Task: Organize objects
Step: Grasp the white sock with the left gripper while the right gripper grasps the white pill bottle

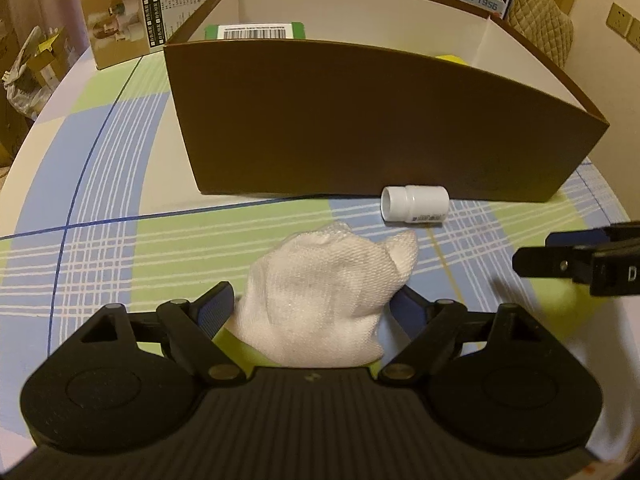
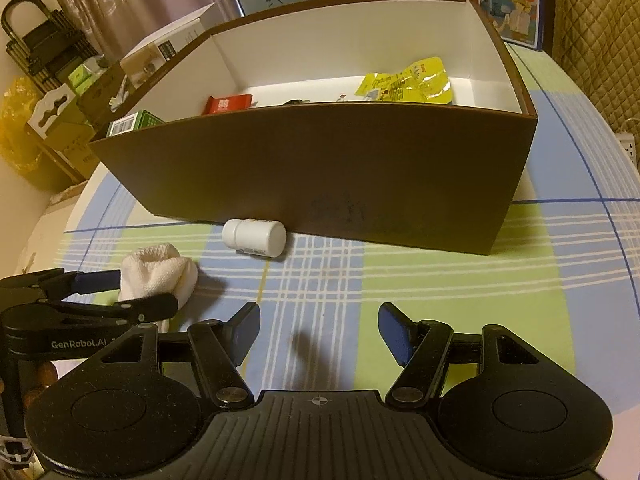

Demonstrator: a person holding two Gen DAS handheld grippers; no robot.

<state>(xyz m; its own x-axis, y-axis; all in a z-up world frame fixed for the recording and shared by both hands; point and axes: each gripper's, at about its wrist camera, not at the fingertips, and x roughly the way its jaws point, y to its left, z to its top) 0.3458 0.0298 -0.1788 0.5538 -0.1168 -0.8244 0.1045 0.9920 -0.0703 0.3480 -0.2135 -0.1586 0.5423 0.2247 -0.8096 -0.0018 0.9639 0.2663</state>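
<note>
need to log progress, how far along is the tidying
Partly done. Already in the brown box: a yellow snack packet, a red packet and a green barcoded carton. In hand: the left gripper is shut on the white sock, not yet lifted over the wall. Left: the white pill bottle lying on the tablecloth against the box; the right gripper is open and empty.

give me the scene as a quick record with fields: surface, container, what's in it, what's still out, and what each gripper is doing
surface: table with checked cloth
container: brown box, open top, white inside
in box: yellow packet, red box, green box with barcode
still out: white bottle lying on its side at the box's front wall; white cloth
left hand-held gripper: shut on white cloth
right hand-held gripper: open, holding nothing, bottle ahead of it to the left
</note>
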